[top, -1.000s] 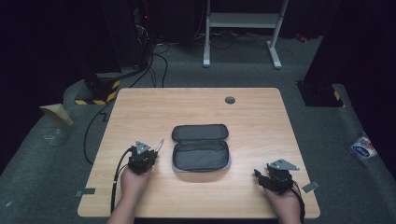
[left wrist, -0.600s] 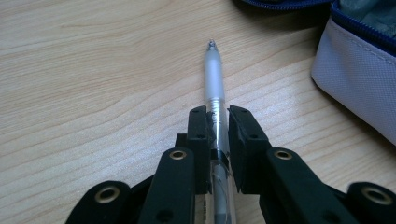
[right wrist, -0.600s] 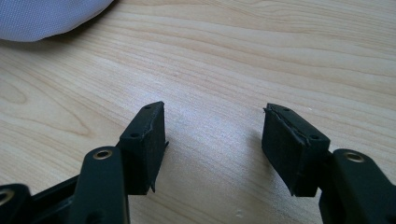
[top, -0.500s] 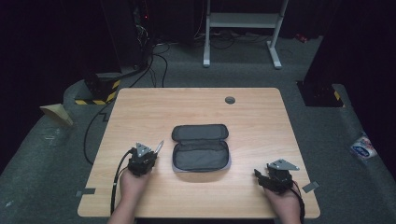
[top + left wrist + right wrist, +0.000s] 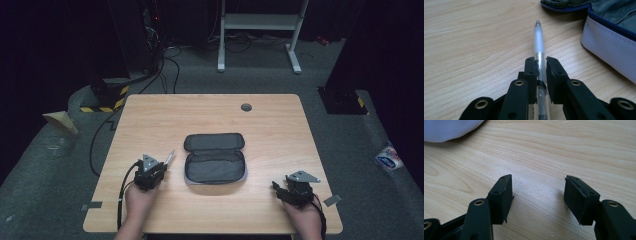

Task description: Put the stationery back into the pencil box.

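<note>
An open grey pencil case point(image 5: 215, 162) with a blue zip lies at the middle of the wooden table point(image 5: 150, 120); its lid is folded back toward the far side. My left gripper point(image 5: 156, 169) sits just left of the case and is shut on a translucent pen point(image 5: 169, 158). In the left gripper view the pen point(image 5: 539, 40) sticks out forward past the jaws, its tip pointing toward the case point(image 5: 609, 50). My left gripper point(image 5: 541, 65) grips the pen's barrel. My right gripper point(image 5: 278, 188) rests near the table's front right, open. In the right gripper view my right gripper point(image 5: 537, 191) holds nothing.
A small dark round grommet point(image 5: 246, 107) is set in the table near its far edge. Cables and a black-and-yellow striped base point(image 5: 102, 102) lie on the floor at the left. A white frame point(image 5: 260, 30) stands behind the table. A corner of the case point(image 5: 451, 130) shows at top left.
</note>
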Motion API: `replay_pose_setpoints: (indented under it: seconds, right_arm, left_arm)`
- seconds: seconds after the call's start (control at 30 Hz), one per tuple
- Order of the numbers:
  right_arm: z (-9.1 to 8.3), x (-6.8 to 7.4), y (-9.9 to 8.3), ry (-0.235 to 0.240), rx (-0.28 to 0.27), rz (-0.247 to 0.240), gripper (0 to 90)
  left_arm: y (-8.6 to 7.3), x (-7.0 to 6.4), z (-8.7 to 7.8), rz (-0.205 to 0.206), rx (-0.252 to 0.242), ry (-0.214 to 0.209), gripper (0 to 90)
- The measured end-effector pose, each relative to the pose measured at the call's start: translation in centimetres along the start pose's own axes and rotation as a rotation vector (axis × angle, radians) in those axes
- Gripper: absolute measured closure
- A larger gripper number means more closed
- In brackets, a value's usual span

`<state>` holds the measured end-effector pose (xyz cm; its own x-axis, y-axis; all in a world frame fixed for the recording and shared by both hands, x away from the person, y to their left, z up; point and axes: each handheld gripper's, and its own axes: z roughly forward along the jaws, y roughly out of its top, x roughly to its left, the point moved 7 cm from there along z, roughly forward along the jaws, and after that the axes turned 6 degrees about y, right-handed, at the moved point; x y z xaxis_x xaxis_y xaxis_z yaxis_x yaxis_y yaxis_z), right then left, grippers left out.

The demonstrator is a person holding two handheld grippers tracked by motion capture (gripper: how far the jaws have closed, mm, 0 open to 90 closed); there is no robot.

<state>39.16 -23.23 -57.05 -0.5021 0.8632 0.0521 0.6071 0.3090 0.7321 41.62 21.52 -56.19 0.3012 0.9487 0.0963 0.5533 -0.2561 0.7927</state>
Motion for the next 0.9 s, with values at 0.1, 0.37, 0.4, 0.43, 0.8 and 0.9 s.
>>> replay_pose_setpoints:
  seconds: [0.1, 0.37, 0.4, 0.43, 0.8, 0.9]
  right_arm:
    - [0.0, 0.0, 0.0, 0.0, 0.0, 0.0, 39.6]
    - [0.0, 0.0, 0.0, 0.0, 0.0, 0.0, 39.6]
    - [0.0, 0.0, 0.0, 0.0, 0.0, 0.0, 39.6]
    - [0.0, 0.0, 0.0, 0.0, 0.0, 0.0, 39.6]
    - [0.0, 0.0, 0.0, 0.0, 0.0, 0.0, 39.6]
    - [0.0, 0.0, 0.0, 0.0, 0.0, -0.001, 39.7]
  left_arm:
    - [0.0, -0.1, -0.2, -0.006, -0.003, -0.016, 78.9]
    - [0.3, -0.3, -0.5, 0.002, -0.025, -0.043, 78.9]
    - [0.3, -0.3, -0.6, 0.005, -0.03, -0.047, 79.0]
    - [0.4, -0.4, -0.6, -0.002, -0.034, -0.055, 79.0]
    - [0.9, -0.4, -1.3, -0.018, -0.056, -0.097, 79.0]
    - [0.9, -0.4, -1.4, -0.022, -0.059, -0.106, 79.0]
